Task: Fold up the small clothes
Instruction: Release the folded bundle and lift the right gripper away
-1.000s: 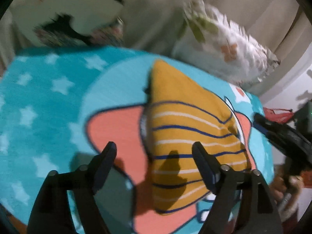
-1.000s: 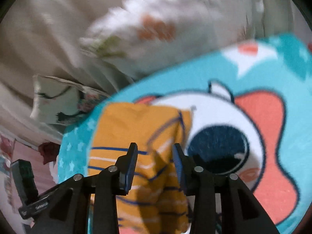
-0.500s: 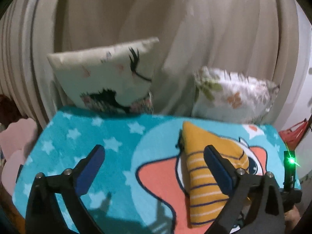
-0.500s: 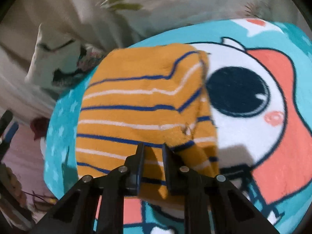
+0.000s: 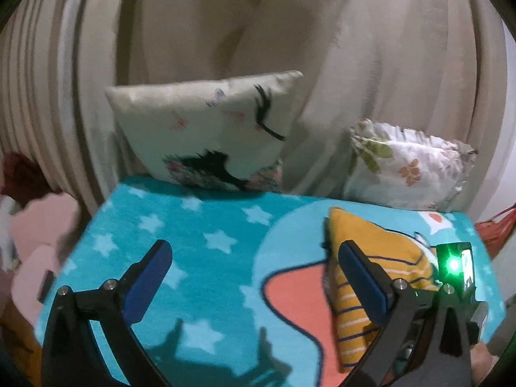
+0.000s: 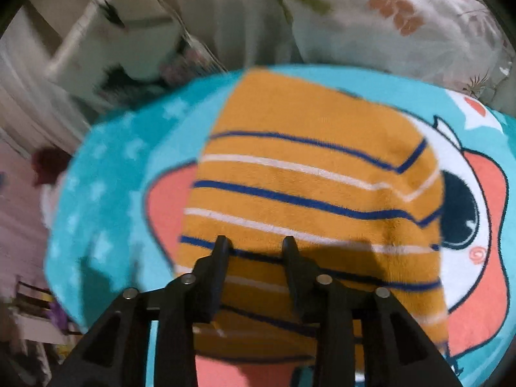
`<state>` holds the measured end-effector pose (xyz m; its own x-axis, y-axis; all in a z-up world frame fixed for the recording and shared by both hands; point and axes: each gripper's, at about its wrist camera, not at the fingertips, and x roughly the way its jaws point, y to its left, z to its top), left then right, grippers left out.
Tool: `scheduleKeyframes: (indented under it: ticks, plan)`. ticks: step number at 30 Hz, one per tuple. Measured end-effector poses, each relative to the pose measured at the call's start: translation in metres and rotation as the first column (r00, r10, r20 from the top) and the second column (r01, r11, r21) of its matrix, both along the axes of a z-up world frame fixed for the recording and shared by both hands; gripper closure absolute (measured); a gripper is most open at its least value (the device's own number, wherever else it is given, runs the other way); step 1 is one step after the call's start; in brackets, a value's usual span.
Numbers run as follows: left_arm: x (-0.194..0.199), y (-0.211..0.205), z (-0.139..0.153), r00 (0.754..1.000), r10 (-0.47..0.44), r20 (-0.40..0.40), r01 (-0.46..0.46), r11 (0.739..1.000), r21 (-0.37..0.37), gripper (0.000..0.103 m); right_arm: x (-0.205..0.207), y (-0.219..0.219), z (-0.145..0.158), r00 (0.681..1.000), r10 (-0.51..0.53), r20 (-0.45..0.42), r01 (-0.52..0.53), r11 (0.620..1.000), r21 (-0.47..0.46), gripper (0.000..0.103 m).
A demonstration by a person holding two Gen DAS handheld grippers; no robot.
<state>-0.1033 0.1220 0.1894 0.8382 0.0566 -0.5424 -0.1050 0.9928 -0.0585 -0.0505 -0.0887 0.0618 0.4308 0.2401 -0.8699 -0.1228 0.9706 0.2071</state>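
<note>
A folded orange garment (image 6: 316, 174) with blue and white stripes lies on a teal cartoon blanket (image 6: 106, 200). In the left wrist view the garment (image 5: 361, 245) sits at the right, partly behind my right finger. My left gripper (image 5: 254, 267) is wide open and empty, held above the blanket, left of the garment. My right gripper (image 6: 254, 245) is open a little, its jaws apart over the garment's near edge and holding nothing. The right tool's body with a green light (image 5: 454, 264) shows at the right of the left wrist view.
Two pillows lean on a beige curtain at the back: a cream one with an eyelash print (image 5: 209, 135) and a floral one (image 5: 406, 167). The blanket (image 5: 200, 248) ends at the left, where pink items (image 5: 38, 225) lie. Red fabric (image 5: 496, 229) lies at the right edge.
My left gripper has lifted up and back from the garment and opened wider. My right gripper closed to a narrow gap half a second ago and has now opened a little over the garment.
</note>
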Motion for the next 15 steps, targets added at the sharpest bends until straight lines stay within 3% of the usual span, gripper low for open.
scheduleKeyframes:
  ticks: [3, 5, 8, 10, 15]
  plan:
    - [-0.009, -0.002, 0.005, 0.999, 0.003, 0.052, -0.008, 0.995, 0.099, 0.0, 0.002, -0.002, 0.002, 0.999, -0.036, -0.003, 0.036, 0.999, 0.01, 0.059]
    - [-0.008, -0.002, 0.005, 0.998, -0.035, 0.055, 0.029, 0.994, 0.103, 0.0, -0.001, -0.004, 0.001, 0.998, -0.055, -0.002, 0.055, 0.998, 0.013, 0.058]
    - [0.003, 0.0, -0.008, 0.984, -0.174, -0.044, 0.174, 0.985, -0.006, 0.0, -0.009, -0.003, 0.002, 0.996, -0.088, 0.004, 0.088, 0.996, 0.003, 0.055]
    - [0.01, -0.002, -0.022, 0.969, -0.225, -0.101, 0.218, 0.973, -0.071, 0.0, -0.016, -0.002, 0.003, 0.994, -0.108, 0.01, 0.108, 0.994, -0.006, 0.053]
    - [0.021, -0.021, -0.046, 0.93, -0.306, -0.203, 0.292, 0.952, -0.093, 0.0, -0.043, -0.008, 0.008, 0.987, -0.162, 0.018, 0.163, 0.987, -0.019, 0.051]
